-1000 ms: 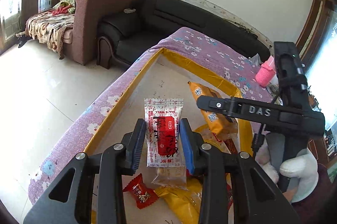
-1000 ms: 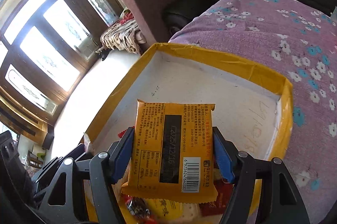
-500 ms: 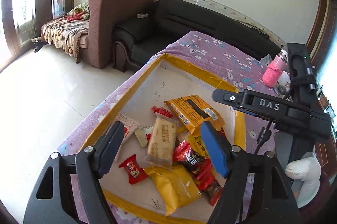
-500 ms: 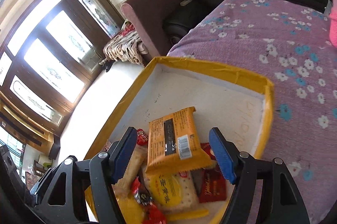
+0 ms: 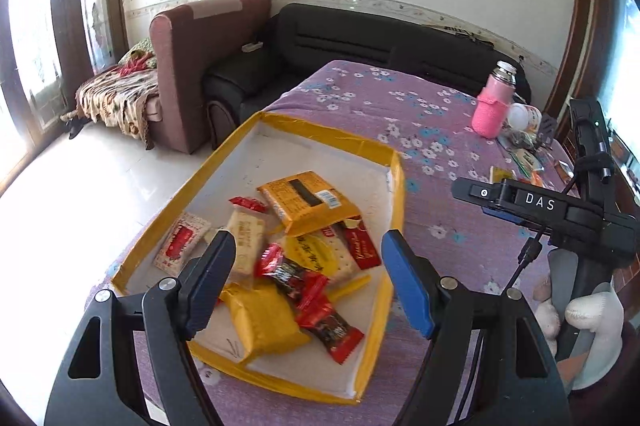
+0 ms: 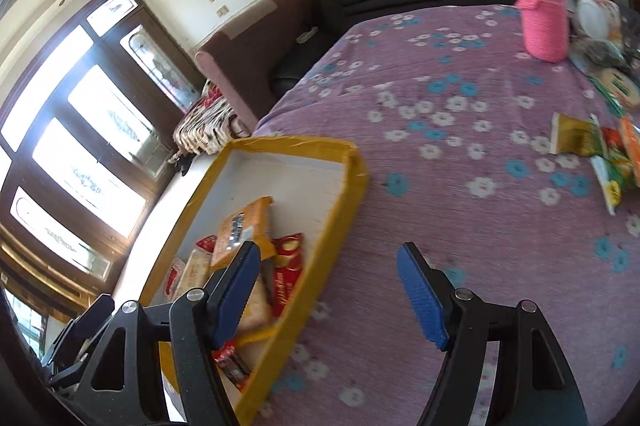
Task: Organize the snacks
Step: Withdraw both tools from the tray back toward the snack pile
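A yellow-rimmed cardboard tray on the purple flowered table holds several snack packets. An orange packet lies on top of the pile and a white-and-red packet lies at the left. My left gripper is open and empty above the tray's near end. My right gripper is open and empty above the tray's right rim and the cloth. The right gripper's body shows at the right of the left wrist view. Loose snack packets lie on the cloth at the far right.
A pink-sleeved flask stands at the table's far side, also in the left wrist view, with a white jar and other small items beside it. A black sofa and a brown armchair stand behind the table.
Both grippers let go: the white-and-red packet and the orange packet now lie in the tray. Both grippers opened and pulled back and up; the right one swung to the right.
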`<state>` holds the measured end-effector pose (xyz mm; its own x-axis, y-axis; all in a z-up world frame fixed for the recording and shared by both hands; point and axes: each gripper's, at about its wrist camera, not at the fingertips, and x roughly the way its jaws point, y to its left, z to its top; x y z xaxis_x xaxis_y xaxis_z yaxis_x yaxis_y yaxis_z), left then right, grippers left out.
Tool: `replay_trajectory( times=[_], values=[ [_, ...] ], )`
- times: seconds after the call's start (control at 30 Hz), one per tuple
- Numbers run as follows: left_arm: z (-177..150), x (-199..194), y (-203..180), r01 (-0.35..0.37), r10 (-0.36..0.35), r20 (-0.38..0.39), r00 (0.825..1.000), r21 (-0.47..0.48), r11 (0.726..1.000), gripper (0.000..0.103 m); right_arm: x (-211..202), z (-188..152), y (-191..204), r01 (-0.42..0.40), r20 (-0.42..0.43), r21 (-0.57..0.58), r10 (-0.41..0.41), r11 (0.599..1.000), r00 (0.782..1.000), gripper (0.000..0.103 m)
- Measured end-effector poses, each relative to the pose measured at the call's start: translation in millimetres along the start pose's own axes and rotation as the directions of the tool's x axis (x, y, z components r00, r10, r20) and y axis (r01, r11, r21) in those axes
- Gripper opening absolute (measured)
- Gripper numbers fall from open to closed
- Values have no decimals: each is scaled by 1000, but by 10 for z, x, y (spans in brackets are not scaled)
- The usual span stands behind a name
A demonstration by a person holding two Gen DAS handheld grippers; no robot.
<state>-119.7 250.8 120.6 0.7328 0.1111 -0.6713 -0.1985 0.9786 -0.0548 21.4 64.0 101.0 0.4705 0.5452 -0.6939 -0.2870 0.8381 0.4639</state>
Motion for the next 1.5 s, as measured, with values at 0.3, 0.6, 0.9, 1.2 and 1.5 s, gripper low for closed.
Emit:
replay_trajectory(
  times=[0.3,0.6,0.9,1.2,1.5],
  values=[
    [-57,-74,-367,161,-161,-10,987,62,985,76,-616,-30,-969,115,67,88,-121,989,990,73],
    [-156,145,-757,353,-346,-83,935,104,930,76,-1198,242,-2202,295,156,277,-346,914,925,74],
    [-172,290,-855,387,-374,-135,917,87,918,76,-631,854,-2715,415,84,297,-456,860,886,72],
    [-224,400,-836,413,-401,-166,901,40,910,76,-224,543,-2236,149,-147,72,-138,986,980,67],
    [-309,309,-932,448,-434,-180,883,48,893,76,-1082,-33,-2066,140,14,101,-142,985,990,74]
  ],
)
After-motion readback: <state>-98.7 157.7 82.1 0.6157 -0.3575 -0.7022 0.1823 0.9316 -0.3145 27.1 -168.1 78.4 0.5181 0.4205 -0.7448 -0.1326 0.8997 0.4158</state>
